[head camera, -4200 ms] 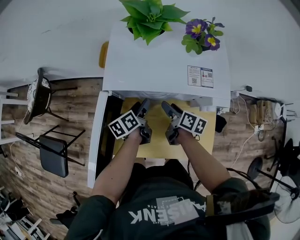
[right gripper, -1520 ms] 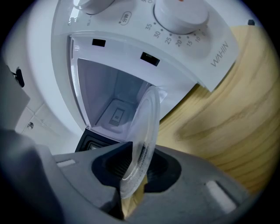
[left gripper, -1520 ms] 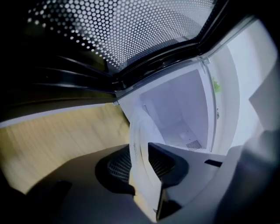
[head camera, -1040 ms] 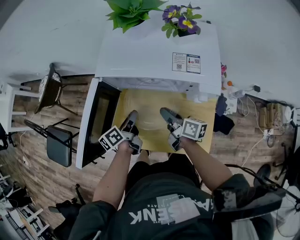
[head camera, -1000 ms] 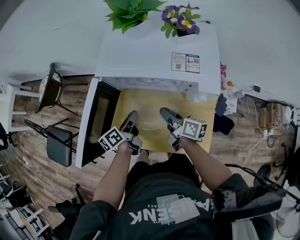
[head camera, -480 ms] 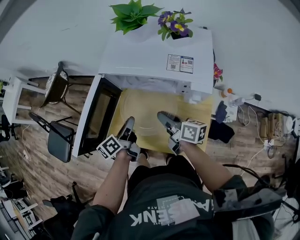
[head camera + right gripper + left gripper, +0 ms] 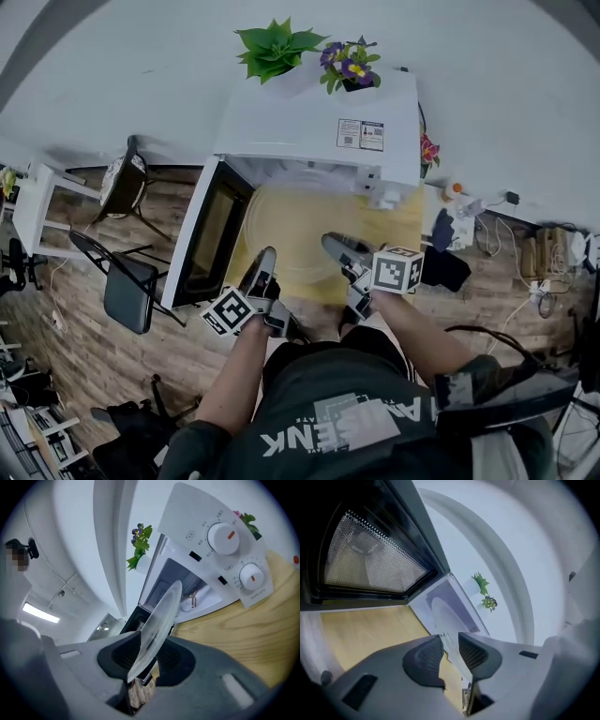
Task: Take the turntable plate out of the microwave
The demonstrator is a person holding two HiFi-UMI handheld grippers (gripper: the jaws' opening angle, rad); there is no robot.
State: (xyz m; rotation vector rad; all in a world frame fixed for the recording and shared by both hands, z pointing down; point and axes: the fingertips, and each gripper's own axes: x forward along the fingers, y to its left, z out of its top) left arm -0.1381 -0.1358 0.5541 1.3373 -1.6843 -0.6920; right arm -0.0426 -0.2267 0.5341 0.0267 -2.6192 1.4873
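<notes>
The clear glass turntable plate (image 7: 298, 251) hangs between my two grippers, out in front of the white microwave (image 7: 319, 122) and above the yellow tabletop (image 7: 398, 225). My left gripper (image 7: 269, 257) is shut on its left rim and my right gripper (image 7: 330, 245) on its right rim. In the right gripper view the plate (image 7: 160, 613) runs edge-on out of the right gripper (image 7: 147, 656), with the open cavity (image 7: 187, 590) behind it. In the left gripper view the plate (image 7: 443, 618) shows as a pale sliver ahead of the left gripper (image 7: 450, 641). The microwave door (image 7: 211, 234) stands swung open to the left.
Two potted plants (image 7: 277, 47) (image 7: 349, 64) sit on top of the microwave. Its two knobs (image 7: 225, 536) are on the right of the cavity. The open door (image 7: 370, 559) fills the left of the left gripper view. Chairs (image 7: 127, 291) stand at the left; cables (image 7: 525, 244) lie on the floor at the right.
Both grippers have drawn back from the microwave toward the person and risen, carrying the plate between them. The microwave now sits farther off in the head view.
</notes>
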